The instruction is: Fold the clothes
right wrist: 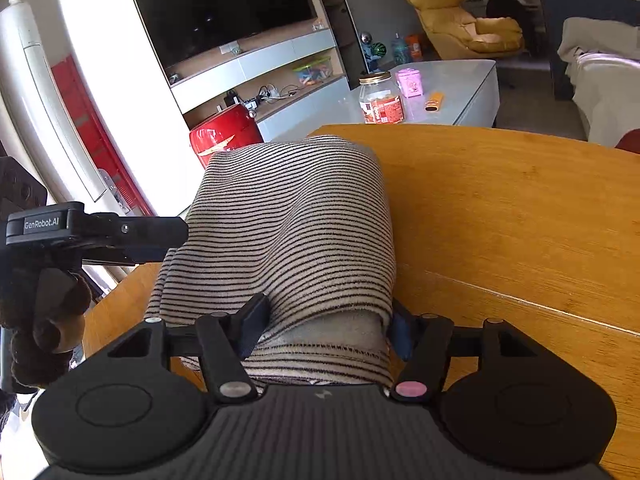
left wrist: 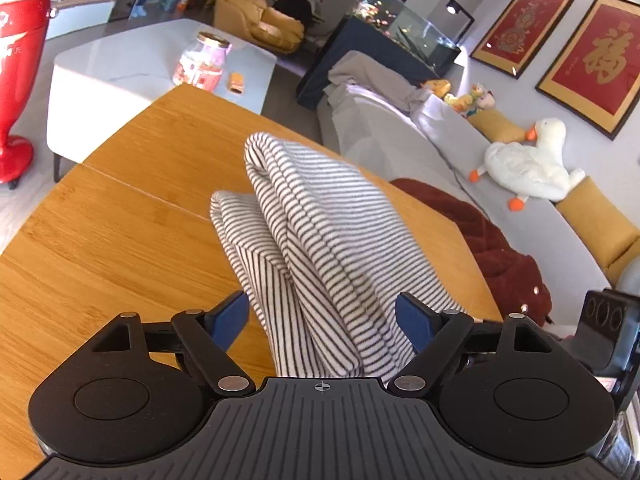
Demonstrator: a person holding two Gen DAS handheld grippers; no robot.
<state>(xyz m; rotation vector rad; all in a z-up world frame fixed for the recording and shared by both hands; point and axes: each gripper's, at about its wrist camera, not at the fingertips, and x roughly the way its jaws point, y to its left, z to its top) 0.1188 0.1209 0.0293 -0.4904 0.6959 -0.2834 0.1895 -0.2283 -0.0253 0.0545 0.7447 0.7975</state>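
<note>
The left gripper (left wrist: 326, 320) had its blue pads (left wrist: 230, 318) spread wide, with bunched folds of the striped garment (left wrist: 320, 240) filling the gap between them; whether they pressed the cloth I could not tell. The right gripper (right wrist: 328, 328) likewise stood broadly parted around a thick fold of the same striped garment (right wrist: 288, 224), its fingers (right wrist: 254, 326) touching the fabric on both sides. Ahead of both jaws the cloth draped onto the wooden table (right wrist: 520, 208).
</note>
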